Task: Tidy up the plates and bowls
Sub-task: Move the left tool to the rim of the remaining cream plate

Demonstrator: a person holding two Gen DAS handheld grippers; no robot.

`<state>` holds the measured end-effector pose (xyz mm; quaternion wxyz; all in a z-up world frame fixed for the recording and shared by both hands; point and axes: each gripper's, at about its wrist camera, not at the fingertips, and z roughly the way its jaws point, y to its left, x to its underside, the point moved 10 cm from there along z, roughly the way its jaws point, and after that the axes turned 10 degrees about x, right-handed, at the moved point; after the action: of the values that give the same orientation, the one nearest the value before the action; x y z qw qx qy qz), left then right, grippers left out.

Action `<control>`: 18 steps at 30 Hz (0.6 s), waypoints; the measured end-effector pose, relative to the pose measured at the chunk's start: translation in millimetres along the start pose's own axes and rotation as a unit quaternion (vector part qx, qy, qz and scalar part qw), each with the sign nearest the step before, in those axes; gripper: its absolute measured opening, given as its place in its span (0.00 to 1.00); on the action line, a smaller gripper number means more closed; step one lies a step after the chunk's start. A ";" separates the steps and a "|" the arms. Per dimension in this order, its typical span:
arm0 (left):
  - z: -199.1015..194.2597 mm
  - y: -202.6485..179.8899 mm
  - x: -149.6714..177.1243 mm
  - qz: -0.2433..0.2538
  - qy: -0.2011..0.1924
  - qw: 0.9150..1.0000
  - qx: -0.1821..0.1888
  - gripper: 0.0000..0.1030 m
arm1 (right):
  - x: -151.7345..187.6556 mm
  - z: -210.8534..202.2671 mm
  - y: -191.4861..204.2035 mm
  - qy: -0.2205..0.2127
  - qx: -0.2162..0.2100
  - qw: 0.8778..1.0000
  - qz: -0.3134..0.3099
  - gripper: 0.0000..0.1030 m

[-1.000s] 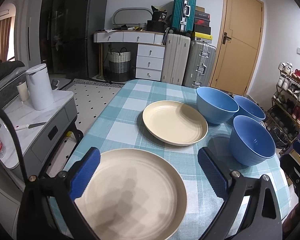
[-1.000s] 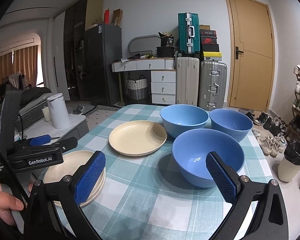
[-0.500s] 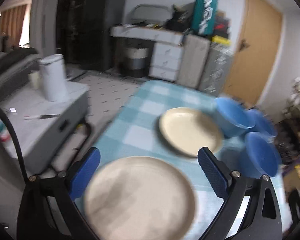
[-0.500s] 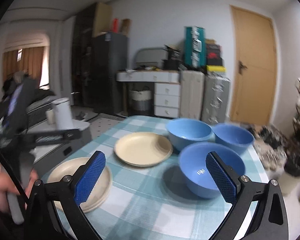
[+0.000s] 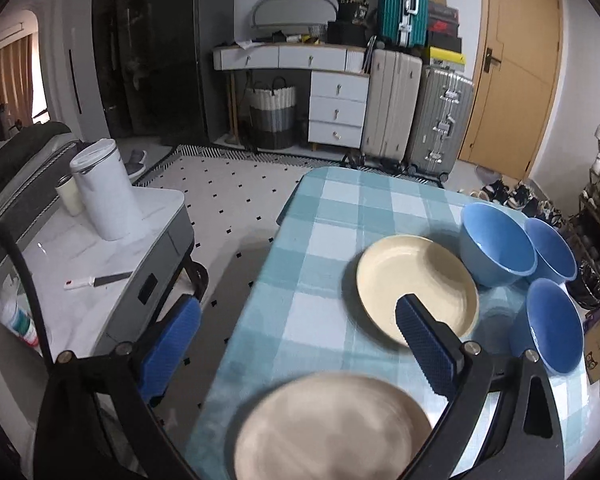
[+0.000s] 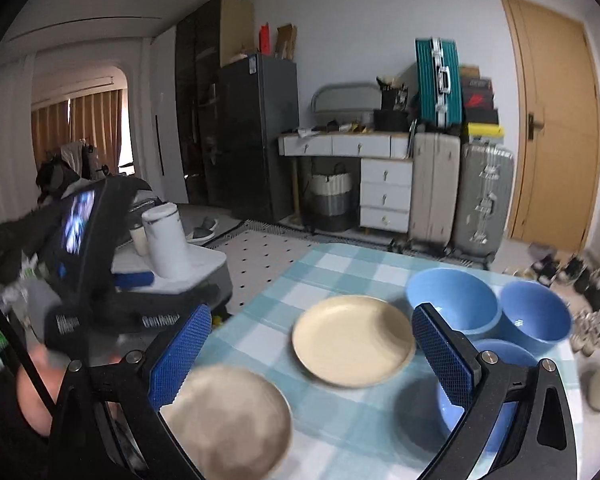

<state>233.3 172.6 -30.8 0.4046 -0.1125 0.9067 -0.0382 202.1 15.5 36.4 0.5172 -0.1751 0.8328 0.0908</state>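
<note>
Two cream plates (image 5: 416,280) and three blue bowls (image 5: 496,240) sit on the checked bench (image 5: 340,216); bowls at 3 o'clock. Left tongs (image 5: 296,340) and right tongs (image 6: 312,354) both gape, empty.

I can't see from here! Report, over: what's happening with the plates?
Both hand-held grippers open, empty. Two round cream plates apart, unstacked. Three blue bowls beside them. Nothing blocking.
</note>
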 end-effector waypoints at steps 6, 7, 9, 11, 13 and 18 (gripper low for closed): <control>63.4 0.2 -22.1 0.014 0.101 0.995 0.004 0.96 | -40.4 84.2 -15.2 0.144 -0.011 0.988 0.046 0.99; 79.1 -1.4 -19.5 0.012 0.125 0.992 0.012 0.96 | -38.9 98.1 -19.5 0.170 -0.009 0.984 0.050 0.99; 105.8 -6.2 -8.1 0.006 0.176 0.984 0.025 0.96 | -29.1 123.5 -30.0 0.225 -0.005 0.972 0.065 0.99; 127.2 -9.1 2.7 0.004 0.210 0.977 0.023 0.96 | -13.5 147.5 -39.2 0.279 -0.017 0.955 0.103 0.99; 143.5 -13.8 9.0 0.003 0.229 0.973 0.028 0.96 | -11.8 157.6 -39.4 0.288 -0.057 0.944 0.147 0.99; 175.9 -27.6 20.4 0.024 0.263 0.964 0.017 0.96 | 9.5 176.7 -43.3 0.317 -0.061 0.930 0.174 0.99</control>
<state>355.4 144.8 -159.0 0.1549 -0.0694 0.9829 -0.0718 361.6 32.3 -50.1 0.1911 -0.0785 0.9636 0.1700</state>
